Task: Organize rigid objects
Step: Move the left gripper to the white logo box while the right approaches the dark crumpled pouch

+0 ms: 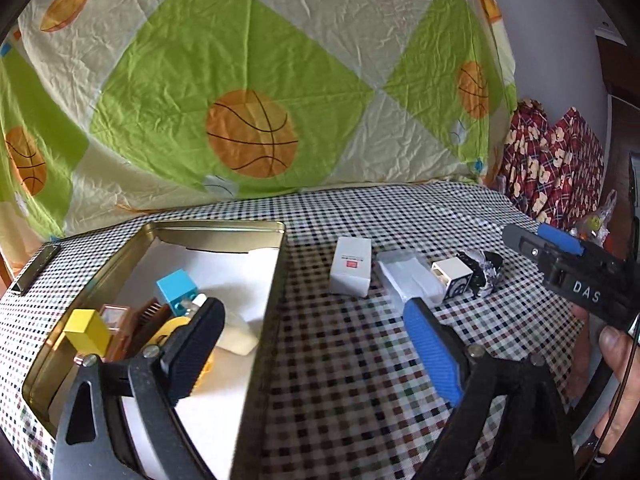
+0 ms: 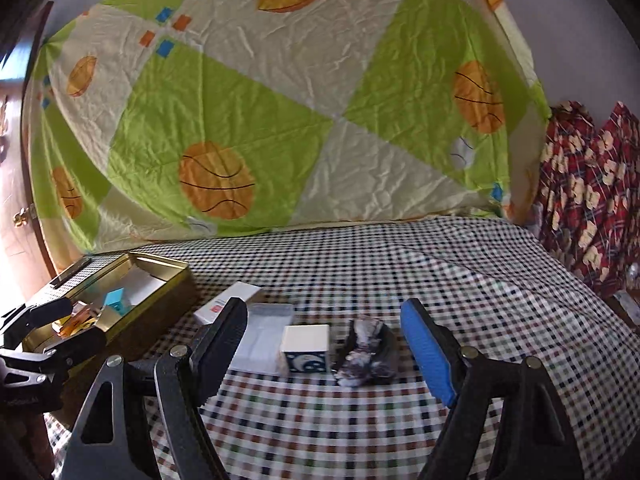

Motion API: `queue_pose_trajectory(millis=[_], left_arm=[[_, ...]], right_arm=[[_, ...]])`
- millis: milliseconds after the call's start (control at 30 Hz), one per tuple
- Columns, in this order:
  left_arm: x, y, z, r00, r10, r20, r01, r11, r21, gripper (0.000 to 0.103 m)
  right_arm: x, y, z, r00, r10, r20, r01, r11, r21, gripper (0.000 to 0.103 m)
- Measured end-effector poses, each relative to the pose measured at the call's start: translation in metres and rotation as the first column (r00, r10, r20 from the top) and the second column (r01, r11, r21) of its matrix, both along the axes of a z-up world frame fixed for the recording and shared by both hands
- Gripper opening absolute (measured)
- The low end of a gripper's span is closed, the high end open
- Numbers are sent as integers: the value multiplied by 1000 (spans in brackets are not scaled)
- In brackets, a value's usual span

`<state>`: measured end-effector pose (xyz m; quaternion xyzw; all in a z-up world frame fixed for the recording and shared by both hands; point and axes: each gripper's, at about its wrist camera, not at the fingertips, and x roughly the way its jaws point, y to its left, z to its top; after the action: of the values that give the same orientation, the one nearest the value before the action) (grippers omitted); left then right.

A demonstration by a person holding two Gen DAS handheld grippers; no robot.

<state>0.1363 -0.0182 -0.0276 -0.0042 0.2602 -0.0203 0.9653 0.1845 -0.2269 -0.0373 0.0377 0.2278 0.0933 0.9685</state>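
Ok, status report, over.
Both tongs open, empty: left, right. Tin part filled. White box, cube on the cloth. Nothing blocking.

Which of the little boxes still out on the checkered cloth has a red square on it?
The tall white box nearest the gold tin has the red label. The small white cube beside it shows a dark blue face with a white pattern instead.

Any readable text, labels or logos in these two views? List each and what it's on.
"DAS": on the black body of the right gripper, seen from the left wrist view.
Red label on the tall white box: print too small to read.
Round emblem on the small white cube box: a graphic, no legible letters.
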Motion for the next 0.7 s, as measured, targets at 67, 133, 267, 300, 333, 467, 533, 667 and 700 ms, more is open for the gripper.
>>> queue_pose_trajectory(millis=[67, 133, 267, 300, 333, 467, 533, 667, 700], left_arm=[[10, -9, -2, 1000, -8, -19, 8, 1000, 1, 92], [21, -17, -3, 999, -14, -36, 14, 1000, 6, 92], [43, -29, -5, 997, -19, -70, 21, 1000, 18, 91], [48, -32, -5, 997, -22, -75, 23, 1000, 20, 91], [52, -35, -5, 996, -27, -81, 29, 999, 20, 91], [70, -43, -9, 992, -46, -115, 48, 999, 18, 91], [78, -47, -11, 987, -80, -137, 81, 997, 4, 91], [93, -55, -20, 978, -109, -176, 114, 993, 18, 88], [95, -55, -22, 976, -115, -186, 120, 993, 16, 88]], right_arm=[[11, -7, -4, 999, -18, -37, 17, 1000, -11, 81], [22, -13, -7, 997, -23, -71, 23, 1000, -6, 81], [42, -18, -14, 991, -35, -130, 35, 999, -2, 81], [46, -21, -16, 989, -40, -141, 40, 999, 0, 81], [50, -23, -18, 987, -43, -152, 45, 999, 7, 81], [60, -21, -24, 981, -22, -195, 25, 1000, 14, 80], [65, -15, -28, 973, -7, -229, 4, 1000, -15, 80], [77, -10, -39, 950, 5, -312, -18, 999, -40, 74], [80, -9, -43, 942, 10, -335, -26, 999, -41, 74]])
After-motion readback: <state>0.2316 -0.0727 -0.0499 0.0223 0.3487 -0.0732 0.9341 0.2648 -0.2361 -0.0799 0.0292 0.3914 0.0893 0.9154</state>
